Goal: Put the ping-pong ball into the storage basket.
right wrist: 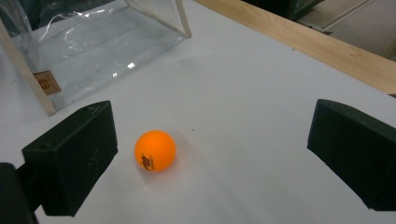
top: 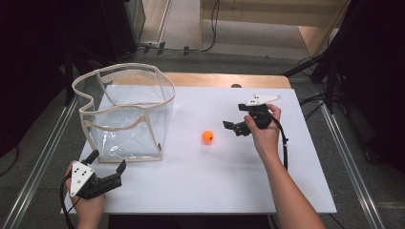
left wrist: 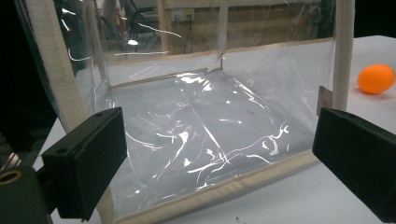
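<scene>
Centrally, an orange ball (top: 207, 137) rests on the white table (top: 215, 191), beside a clear cream-trimmed bag (top: 125, 112); right gripper (top: 232, 126), jaws spread and empty, faces the ball; left gripper (top: 106, 163), likewise released, sits before the bag's near edge.

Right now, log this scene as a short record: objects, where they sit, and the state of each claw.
surface: white table top
ball: orange ball, loose on the table, right of the bag, touching neither claw
bag: clear plastic bag with cream trim, upright, open at the top, nothing visible inside
left claw: left claw, open, near the bag's front lower edge, holding nothing
right claw: right claw, open, pointed at the ball, which lies close to one jaw in the right gripper view
ball in bag: no
</scene>
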Available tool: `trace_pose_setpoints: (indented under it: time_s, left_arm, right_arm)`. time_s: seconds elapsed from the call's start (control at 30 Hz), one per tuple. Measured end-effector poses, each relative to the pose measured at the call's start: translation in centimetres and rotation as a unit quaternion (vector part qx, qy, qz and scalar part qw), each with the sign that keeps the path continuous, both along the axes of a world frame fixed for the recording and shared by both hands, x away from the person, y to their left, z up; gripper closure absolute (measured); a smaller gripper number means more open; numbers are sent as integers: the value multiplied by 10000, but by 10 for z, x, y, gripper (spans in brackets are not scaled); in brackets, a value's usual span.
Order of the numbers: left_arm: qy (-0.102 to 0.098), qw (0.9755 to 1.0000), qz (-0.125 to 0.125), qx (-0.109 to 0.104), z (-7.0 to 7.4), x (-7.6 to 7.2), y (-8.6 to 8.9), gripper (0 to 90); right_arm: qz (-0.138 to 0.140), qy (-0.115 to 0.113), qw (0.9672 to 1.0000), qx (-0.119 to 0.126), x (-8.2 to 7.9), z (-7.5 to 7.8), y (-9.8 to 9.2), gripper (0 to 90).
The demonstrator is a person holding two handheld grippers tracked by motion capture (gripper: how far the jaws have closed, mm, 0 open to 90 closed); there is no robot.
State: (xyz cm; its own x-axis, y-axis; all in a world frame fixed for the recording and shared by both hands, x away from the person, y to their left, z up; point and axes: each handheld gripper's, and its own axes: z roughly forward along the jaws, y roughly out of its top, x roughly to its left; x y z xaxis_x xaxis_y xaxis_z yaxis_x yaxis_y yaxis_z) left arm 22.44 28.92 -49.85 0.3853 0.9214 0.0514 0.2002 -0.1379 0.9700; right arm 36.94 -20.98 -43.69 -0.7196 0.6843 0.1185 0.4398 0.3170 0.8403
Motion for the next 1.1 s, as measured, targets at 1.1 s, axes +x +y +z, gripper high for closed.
trace_pose_setpoints:
  time_s: [1.1]
  left_arm:
    - [1, 10000, -5, -17, 0, 0, 1, 36]
  right_arm:
    - [716, 397, 9944, -668, 15, -1, 35, 0]
